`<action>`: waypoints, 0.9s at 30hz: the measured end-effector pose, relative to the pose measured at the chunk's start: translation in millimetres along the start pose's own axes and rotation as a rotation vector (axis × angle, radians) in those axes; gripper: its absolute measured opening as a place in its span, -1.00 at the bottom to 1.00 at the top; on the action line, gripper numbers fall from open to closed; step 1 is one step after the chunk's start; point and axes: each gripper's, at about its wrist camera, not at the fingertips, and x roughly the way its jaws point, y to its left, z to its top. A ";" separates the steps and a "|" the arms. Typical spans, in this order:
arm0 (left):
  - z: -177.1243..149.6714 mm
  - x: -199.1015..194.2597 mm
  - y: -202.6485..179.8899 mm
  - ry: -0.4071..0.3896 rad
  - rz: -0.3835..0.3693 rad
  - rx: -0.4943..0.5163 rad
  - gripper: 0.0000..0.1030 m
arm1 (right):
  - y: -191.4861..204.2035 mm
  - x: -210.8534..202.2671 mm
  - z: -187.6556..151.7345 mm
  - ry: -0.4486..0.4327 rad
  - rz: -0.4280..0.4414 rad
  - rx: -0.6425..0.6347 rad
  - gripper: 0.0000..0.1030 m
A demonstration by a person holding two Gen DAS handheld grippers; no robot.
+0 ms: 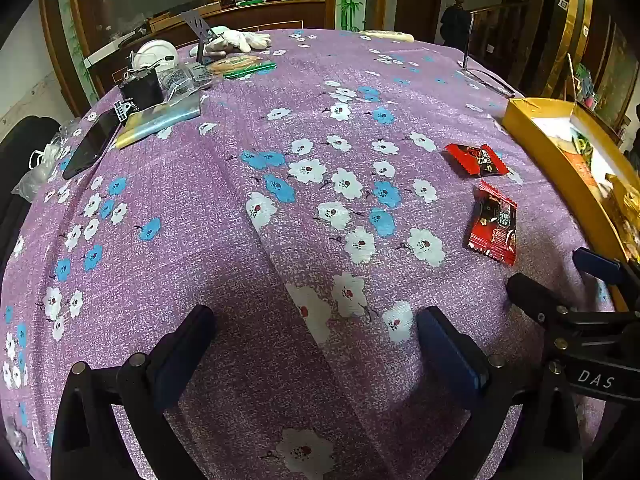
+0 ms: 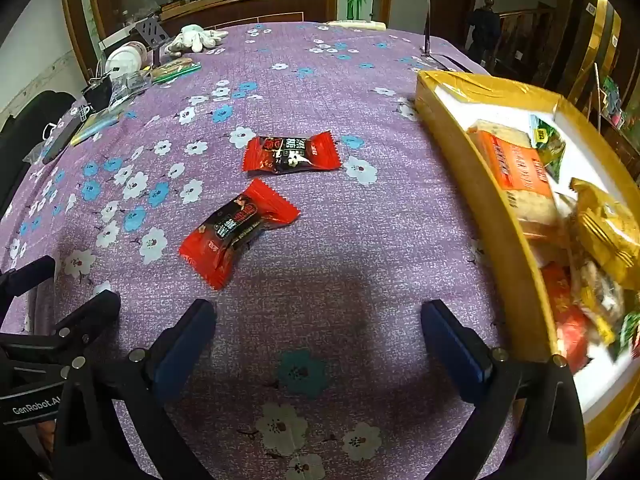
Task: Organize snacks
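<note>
Two red snack packets (image 2: 292, 155) (image 2: 236, 232) on purple cloth (image 2: 360, 240), beside yellow box (image 2: 480, 184).

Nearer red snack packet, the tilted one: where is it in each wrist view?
Left wrist: nearer red packet at right, beside the yellow box.
Right wrist: same packet left of centre, ahead of the open right gripper.
Shared landmark: the white gloves at the far table edge.
</note>
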 end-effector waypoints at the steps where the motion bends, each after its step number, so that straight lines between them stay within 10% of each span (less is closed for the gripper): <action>1: 0.0 0.1 0.0 0.001 -0.001 -0.001 0.99 | 0.2 0.1 0.0 0.001 -0.007 -0.004 0.99; 27: 0.0 0.0 0.2 0.001 -0.003 -0.002 0.99 | 1.7 2.1 1.6 0.001 -0.009 -0.005 0.99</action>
